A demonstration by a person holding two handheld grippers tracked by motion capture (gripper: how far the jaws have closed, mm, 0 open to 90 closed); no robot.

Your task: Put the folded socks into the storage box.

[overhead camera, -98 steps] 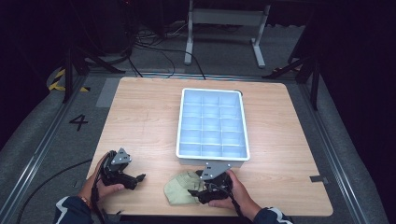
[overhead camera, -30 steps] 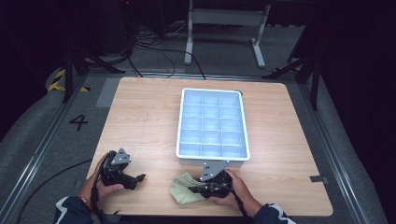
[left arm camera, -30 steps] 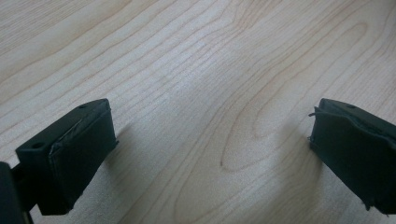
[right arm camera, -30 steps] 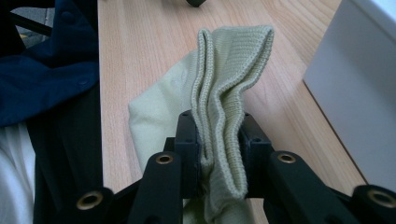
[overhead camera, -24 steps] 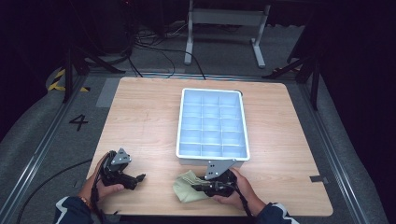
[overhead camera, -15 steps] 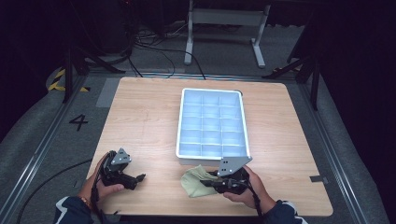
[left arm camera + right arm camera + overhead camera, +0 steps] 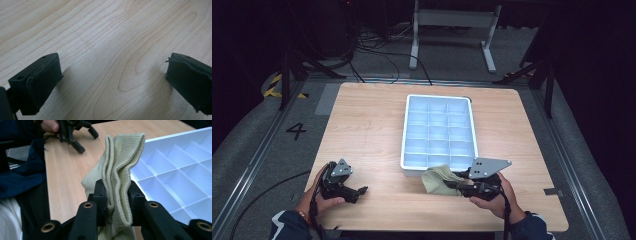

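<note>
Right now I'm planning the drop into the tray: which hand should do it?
Right: its claw already grips the sock beside the tray; the left claw sits open, apart.

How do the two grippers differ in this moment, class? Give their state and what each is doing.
The right gripper has its jaws shut on a folded beige cloth, while the left gripper has its jaws wide apart and holds nothing. The right gripper sits by the near edge of the white tray; the left gripper is off to the side over bare table. Both are black, hand-held and near the table's front edge.
</note>
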